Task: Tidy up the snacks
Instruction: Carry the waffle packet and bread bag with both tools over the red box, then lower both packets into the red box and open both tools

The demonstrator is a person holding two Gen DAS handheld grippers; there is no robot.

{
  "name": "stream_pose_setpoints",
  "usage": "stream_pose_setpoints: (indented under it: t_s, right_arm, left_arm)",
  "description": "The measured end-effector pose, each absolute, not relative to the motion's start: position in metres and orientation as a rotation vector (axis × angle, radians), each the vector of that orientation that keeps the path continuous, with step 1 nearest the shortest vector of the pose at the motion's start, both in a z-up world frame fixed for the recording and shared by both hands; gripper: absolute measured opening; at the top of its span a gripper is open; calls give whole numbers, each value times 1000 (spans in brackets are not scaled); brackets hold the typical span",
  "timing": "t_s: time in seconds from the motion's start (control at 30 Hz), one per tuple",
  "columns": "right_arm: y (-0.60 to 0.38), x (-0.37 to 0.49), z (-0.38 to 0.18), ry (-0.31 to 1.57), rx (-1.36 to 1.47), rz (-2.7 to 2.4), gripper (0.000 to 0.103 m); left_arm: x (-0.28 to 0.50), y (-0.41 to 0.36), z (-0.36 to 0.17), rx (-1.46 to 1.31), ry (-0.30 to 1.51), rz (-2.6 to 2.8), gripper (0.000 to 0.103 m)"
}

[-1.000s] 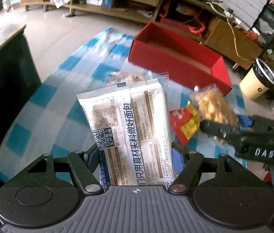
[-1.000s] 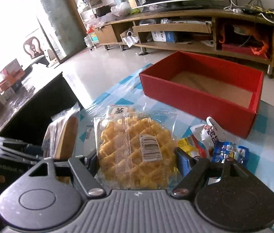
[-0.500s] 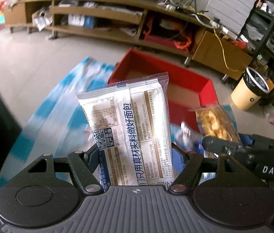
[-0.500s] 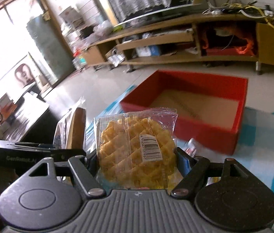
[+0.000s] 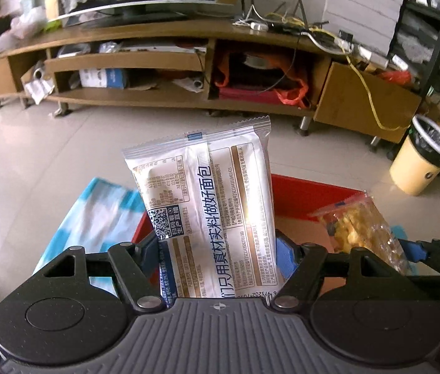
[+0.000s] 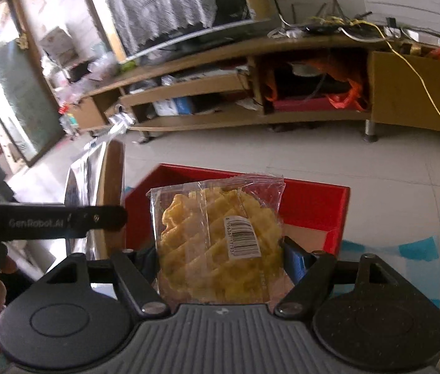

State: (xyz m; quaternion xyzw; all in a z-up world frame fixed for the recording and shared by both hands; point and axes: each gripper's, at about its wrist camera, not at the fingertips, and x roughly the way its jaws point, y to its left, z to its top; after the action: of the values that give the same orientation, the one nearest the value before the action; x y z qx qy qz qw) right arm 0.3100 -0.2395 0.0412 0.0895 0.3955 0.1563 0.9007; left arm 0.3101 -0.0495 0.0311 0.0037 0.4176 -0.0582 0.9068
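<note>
My left gripper is shut on a white bread packet with blue Chinese print, held upright above the near edge of the red box. My right gripper is shut on a clear-wrapped yellow waffle, held over the red box. The waffle also shows at the right of the left wrist view. The left gripper's finger and its packet, seen edge on, show at the left of the right wrist view. The box's cardboard floor is partly visible.
The box sits on a blue-and-white checked cloth. Beyond is a tiled floor, a long wooden TV cabinet with clutter, and a yellow waste bin at the right.
Both grippers rose and moved forward from over the loose snacks on the cloth to above the red box, each keeping its packet. The loose snacks have dropped out of view.
</note>
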Motion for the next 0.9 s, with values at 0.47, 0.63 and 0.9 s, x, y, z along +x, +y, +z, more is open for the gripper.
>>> stream_pose_setpoints:
  t_s: [0.47,0.63,0.9]
  right_arm:
    - [-208,326,-13,871,-38,297,77]
    - [-205,315,-13,882,-65,304,78]
    - [-204,305,-8,930,-70,329,78]
  left_arm:
    - [323,-53,-39,180,979,-79,68]
    - [313,-49,-38,213,987,-73,76]
    - [296,-48,-35,236,1018,-92,77]
